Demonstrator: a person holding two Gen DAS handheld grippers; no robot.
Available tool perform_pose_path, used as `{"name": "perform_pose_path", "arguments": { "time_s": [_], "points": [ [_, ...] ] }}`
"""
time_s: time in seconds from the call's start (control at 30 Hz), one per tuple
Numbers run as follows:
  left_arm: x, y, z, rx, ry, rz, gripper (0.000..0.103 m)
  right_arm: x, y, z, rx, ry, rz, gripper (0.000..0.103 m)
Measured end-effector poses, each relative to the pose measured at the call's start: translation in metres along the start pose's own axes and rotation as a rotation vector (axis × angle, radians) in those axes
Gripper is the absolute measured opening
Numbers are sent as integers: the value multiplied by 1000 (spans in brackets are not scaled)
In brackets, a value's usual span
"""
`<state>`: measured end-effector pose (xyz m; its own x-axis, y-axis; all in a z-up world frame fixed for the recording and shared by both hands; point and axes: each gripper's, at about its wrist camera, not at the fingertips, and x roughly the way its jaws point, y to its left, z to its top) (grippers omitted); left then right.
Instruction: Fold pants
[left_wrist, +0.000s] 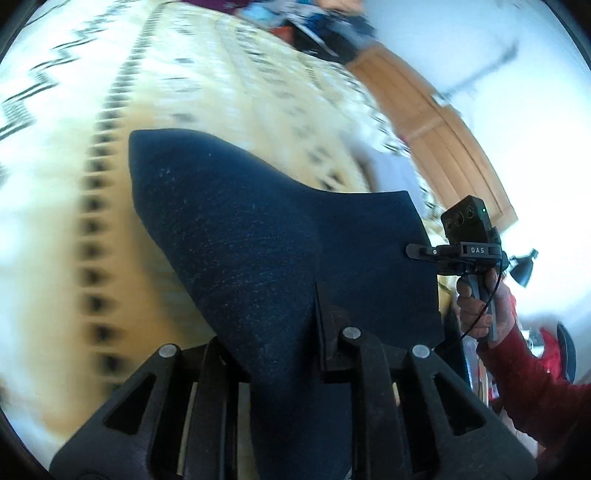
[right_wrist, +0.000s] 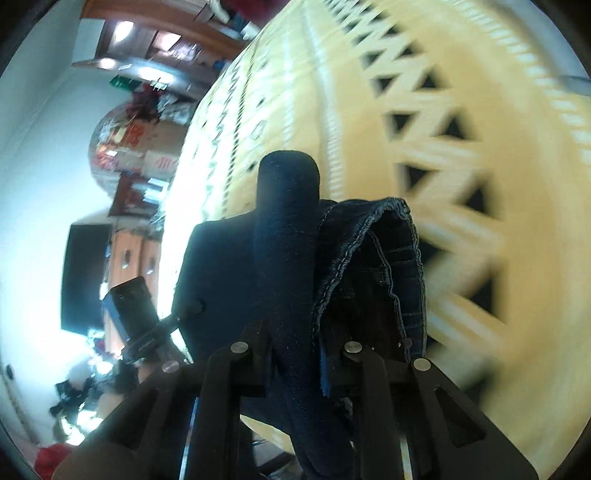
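While both jaws pinch dark pants (left_wrist: 258, 236) | left gripper (left_wrist: 295, 332), right gripper (right_wrist: 295, 350) nearly closed | patterned bedspread (left_wrist: 221, 92) beneath | wooden cabinet (left_wrist: 436, 122) at 2 o'clock, clear.

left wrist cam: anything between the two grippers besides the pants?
No. In the left wrist view only the dark denim pants span from the left gripper to the right gripper; both clamp the fabric.

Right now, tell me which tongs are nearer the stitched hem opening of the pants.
Right. The right tongs grip the pants right beside the hem opening; the left tongs grip plain fabric farther along.
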<state>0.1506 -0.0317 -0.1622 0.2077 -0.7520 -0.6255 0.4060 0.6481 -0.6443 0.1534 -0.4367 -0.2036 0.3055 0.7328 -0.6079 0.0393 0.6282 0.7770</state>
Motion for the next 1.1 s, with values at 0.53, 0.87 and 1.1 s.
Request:
{"name": "perform_pose_path", "arguments": {
  "time_s": [0.53, 0.87, 1.1],
  "points": [
    [-21, 49, -40, -113, -40, 69, 36, 43, 5, 21, -149, -84, -145, 43],
    [-8, 41, -32, -76, -44, 95, 40, 47, 0, -5, -164, -121, -211, 15],
    [-37, 10, -29, 29, -133, 311, 40, 29, 14, -14, -264, -193, -352, 29]
  ]
}}
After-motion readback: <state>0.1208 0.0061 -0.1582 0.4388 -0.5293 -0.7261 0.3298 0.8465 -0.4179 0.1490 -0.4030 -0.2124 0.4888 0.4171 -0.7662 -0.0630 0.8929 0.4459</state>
